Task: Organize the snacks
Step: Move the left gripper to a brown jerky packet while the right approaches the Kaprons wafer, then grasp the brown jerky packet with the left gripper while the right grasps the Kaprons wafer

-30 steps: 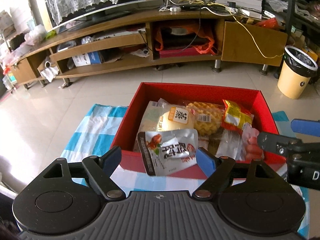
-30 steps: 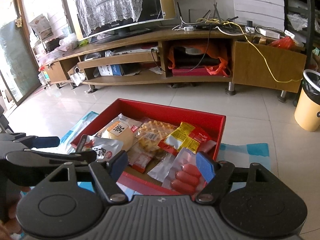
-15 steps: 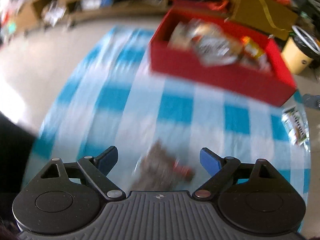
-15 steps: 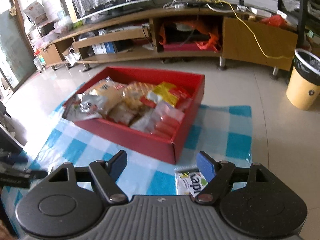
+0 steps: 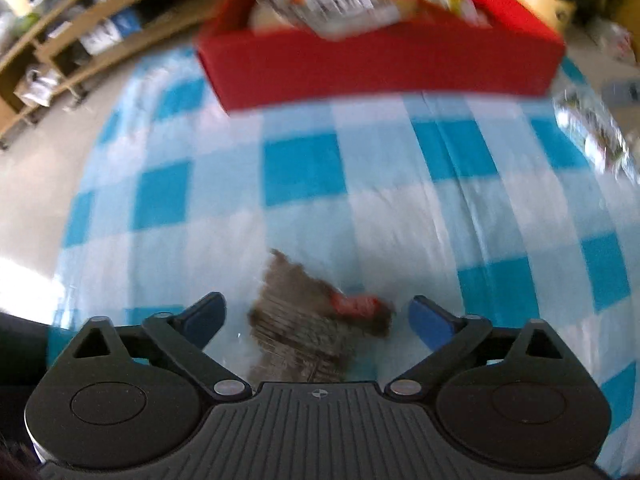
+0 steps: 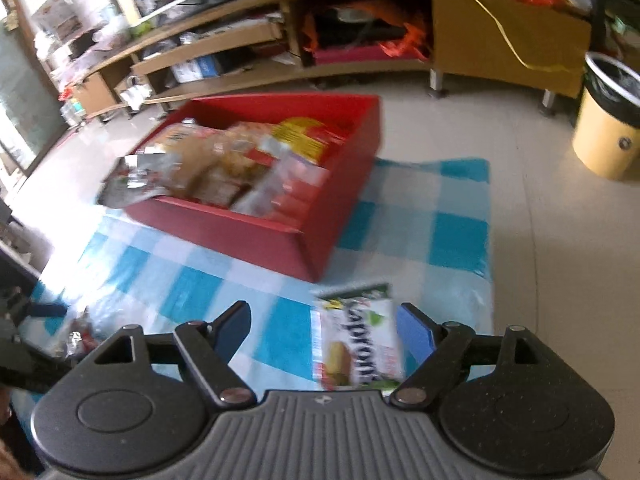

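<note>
A red box [image 5: 380, 64] full of snack packets stands on a blue-and-white checked cloth [image 5: 304, 168]; it also shows in the right wrist view [image 6: 320, 208]. My left gripper [image 5: 316, 316] is open low over a brown packet [image 5: 304, 328] with a red patch, which lies between its fingers. My right gripper [image 6: 324, 332] is open over a white and green packet [image 6: 360, 344] lying on the cloth [image 6: 456, 236] near the box's front corner. That packet also shows at the right edge of the left wrist view [image 5: 596, 128]. The left gripper shows at the left edge of the right wrist view [image 6: 36, 312].
A long wooden TV cabinet [image 6: 360, 40] with cluttered shelves runs along the far wall. A yellow bin [image 6: 608, 120] with a black liner stands on the tiled floor at the right. The cloth ends at the floor tiles on the right and left.
Both grippers have pulled back from the red box and come down toward the cloth. The left now hangs over the brown packet, the right over the white and green packet. Both stay open.
</note>
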